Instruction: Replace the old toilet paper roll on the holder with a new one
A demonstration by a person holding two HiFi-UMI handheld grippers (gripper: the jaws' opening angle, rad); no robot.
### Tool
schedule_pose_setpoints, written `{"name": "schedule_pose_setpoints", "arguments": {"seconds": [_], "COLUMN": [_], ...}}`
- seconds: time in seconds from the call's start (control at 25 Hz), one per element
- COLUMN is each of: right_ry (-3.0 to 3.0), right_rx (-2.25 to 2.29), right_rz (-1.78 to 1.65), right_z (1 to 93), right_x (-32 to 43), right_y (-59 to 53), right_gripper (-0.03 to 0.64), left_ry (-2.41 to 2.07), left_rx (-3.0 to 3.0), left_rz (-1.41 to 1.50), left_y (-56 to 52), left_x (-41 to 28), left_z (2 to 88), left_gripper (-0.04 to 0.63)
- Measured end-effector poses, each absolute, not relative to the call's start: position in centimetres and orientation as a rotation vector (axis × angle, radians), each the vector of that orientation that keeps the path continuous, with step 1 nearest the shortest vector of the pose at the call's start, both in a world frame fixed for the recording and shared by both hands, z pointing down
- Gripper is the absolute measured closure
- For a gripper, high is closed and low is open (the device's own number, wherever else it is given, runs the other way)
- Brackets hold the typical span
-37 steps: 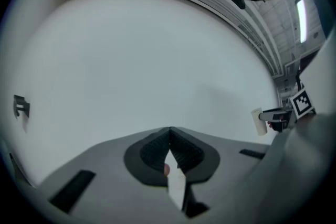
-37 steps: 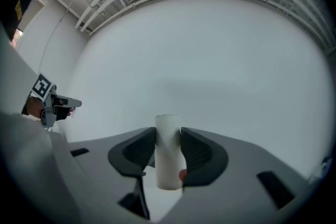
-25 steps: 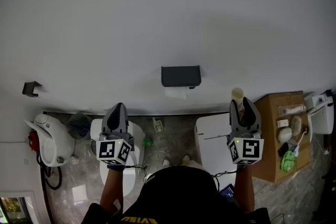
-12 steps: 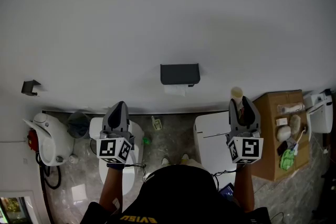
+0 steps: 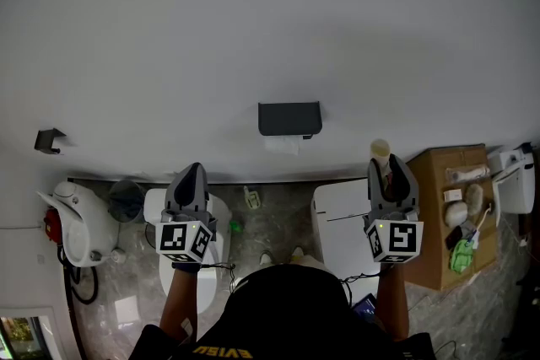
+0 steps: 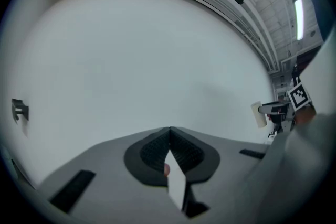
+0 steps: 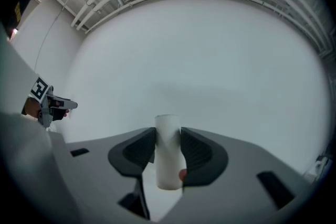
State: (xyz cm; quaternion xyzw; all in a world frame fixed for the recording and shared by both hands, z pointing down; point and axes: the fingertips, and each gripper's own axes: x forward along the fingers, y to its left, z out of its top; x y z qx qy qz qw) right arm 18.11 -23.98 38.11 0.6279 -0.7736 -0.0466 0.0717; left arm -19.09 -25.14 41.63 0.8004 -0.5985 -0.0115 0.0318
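The pale tube (image 7: 168, 156) is plain, smooth and cream-white with no paper on it, and it stands upright between the pads of the right gripper (image 7: 168, 136), which is clamped on it from both sides. In the head view its open top end pokes up just past the jaw tips, out to the right of the black holder (image 5: 289, 119) on the wall and a little below it, well apart from it. A white sheet of paper (image 5: 283, 146) hangs from under that holder.

The left gripper (image 6: 169, 131) is closed tight, its tips meeting and gripping nothing.

Against a second ago, almost nothing differs: both grippers hang where they were, held level at the wall, and the holder sits only a touch higher and further left in the picture.

Only the head view shows the holder, the hanging sheet and the cardboard box (image 5: 443, 206) on the floor at right. The right gripper view alone shows the pads pressing the tube's sides. The left gripper view catches the tube from the side, far right, and also the small dark bracket (image 6: 19, 109) on the wall at left.
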Motion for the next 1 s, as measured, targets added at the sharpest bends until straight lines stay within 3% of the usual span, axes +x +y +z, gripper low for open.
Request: {"name": "schedule_pose_setpoints", "arguments": {"seconds": [1.0], "right_ry": [-2.335], "right_rx": [1.876], "right_rz": [-0.126], "right_z": [38.13], "right_x": [18.01], "right_y": [-23.3], "right_gripper": [0.465], "left_ry": [-1.824], "left_rx": [2.461], "left_rz": [-0.021], "left_y": [-24.74], "left_x": [-19.09], "left_z": [42.0], "left_gripper": [0.583]}}
